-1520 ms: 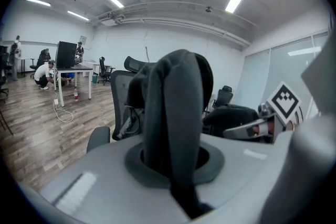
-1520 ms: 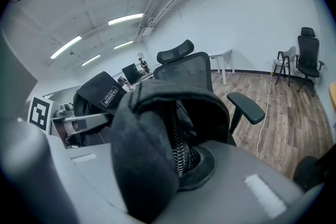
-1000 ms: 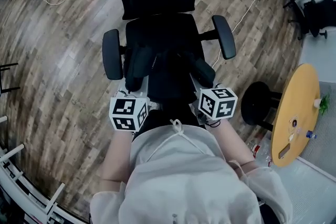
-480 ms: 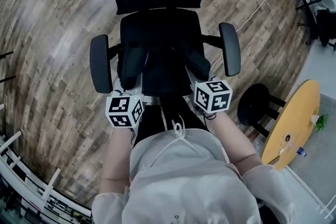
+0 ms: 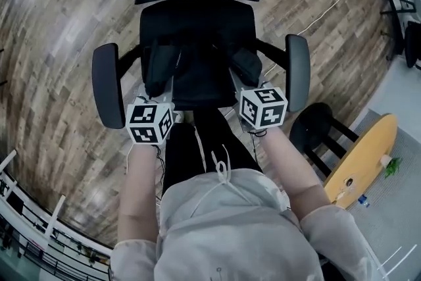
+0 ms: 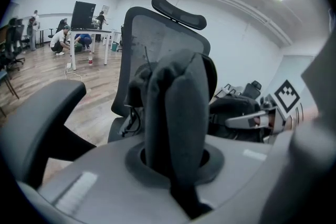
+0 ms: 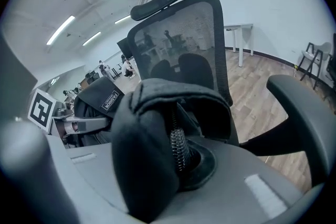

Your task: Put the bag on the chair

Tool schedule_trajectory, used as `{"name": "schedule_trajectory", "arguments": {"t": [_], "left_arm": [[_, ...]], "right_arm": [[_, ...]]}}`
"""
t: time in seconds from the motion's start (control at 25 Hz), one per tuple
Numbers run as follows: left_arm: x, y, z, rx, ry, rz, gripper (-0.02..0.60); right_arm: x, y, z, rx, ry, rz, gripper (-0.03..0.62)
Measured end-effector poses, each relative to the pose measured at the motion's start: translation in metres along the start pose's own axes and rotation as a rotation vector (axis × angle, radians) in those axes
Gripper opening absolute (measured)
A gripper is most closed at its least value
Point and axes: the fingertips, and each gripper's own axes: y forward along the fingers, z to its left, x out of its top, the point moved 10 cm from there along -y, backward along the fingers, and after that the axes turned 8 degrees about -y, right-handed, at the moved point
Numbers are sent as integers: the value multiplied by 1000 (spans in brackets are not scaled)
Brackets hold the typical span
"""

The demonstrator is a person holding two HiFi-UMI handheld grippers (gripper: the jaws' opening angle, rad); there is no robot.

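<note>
On my feed, both grippers hold the black bag point(image 5: 200, 79) over the seat of the chair point(image 5: 197, 16), between its armrests point(image 5: 107, 85). The left gripper point(image 6: 176, 176) has its fingers closed tight on a thick padded strap point(image 6: 176, 107) that stands upright in front of its camera. The right gripper point(image 7: 168, 176) is clamped the same way on a padded fold point(image 7: 142, 149) of the bag, with a metal coil point(image 7: 178, 147) just beside it (it looks like a zip). I cannot tell whether the bag's underside touches the seat. Wooden floor point(image 5: 59, 43) lies all round, and a round yellow surface point(image 5: 368, 154) stands off to the right
</note>
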Motion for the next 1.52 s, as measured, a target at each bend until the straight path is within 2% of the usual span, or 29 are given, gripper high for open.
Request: {"name": "schedule_trajectory", "arguments": {"t": [0.4, 0.64, 0.88, 1.12, 1.52], "left_arm": [[-16, 64, 37, 28, -31, 67, 24], [-16, 85, 39, 2, -15, 59, 25], [-25, 91, 50, 25, -53, 67, 25], [-40, 98, 52, 57, -75, 125, 28], [-71, 109, 63, 115, -118, 194, 46]], "right_arm": [[-16, 65, -24, -5, -16, 49, 29], [-24, 82, -38, -7, -13, 35, 29], [-31, 91, -37, 0, -2, 43, 31], [-46, 95, -42, 6, 66, 63, 43], [-73, 109, -39, -19, 61, 149, 71]]}}
